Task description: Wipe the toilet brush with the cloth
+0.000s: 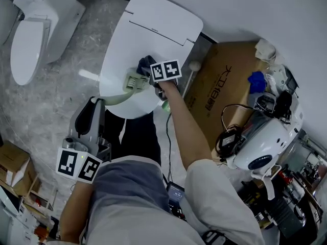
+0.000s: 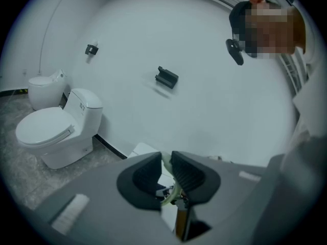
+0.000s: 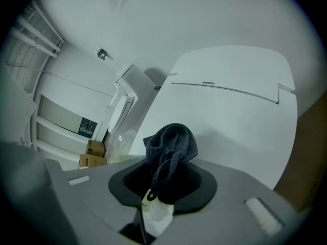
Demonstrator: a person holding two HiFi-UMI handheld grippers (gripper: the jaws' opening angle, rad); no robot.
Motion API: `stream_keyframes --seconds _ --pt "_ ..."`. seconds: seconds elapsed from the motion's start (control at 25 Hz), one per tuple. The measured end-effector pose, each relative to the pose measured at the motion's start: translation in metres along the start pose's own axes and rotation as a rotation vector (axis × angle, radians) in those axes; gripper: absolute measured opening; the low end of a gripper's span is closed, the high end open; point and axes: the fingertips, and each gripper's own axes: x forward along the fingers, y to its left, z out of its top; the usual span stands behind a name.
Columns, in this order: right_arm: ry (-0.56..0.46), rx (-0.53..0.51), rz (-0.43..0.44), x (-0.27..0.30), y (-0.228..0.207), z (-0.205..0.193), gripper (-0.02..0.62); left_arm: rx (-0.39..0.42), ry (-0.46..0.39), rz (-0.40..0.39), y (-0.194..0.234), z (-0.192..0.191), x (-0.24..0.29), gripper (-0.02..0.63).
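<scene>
The left hand-held gripper [image 1: 98,102] sat low at the person's left side. Its jaws were closed almost fully on the thin pale-green handle of the brush [image 1: 134,79], with only the handle's width between them. In the left gripper view the handle showed as a pale strip in the narrow slit between the dark pads [image 2: 190,173].

From that grip the brush reached up and to the right, and its head lay over the closed white lid of the toilet [image 1: 163,24]. The right hand-held gripper [image 1: 153,69] was stretched out over the same lid. Its jaws were clamped on a dark blue-grey cloth [image 1: 145,63], which bunched up beyond the jaw tips in a rounded wad. In the head view the cloth sat right against the brush head, apparently touching it.

A second toilet [image 1: 30,34] stood on the grey marbled floor [image 1: 66,86] to the left. A brown cardboard box [image 1: 225,86] lay to the right of the nearer toilet.
</scene>
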Motion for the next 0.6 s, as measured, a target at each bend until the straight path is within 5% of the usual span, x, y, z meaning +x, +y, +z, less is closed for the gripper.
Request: stream_keyframes --seconds 0.6 --pt "-0.007 0.083 -0.047 -0.001 -0.035 -0.025 0.094 0.003 -0.001 -0.011 0.000 0.001 0.004 0.000"
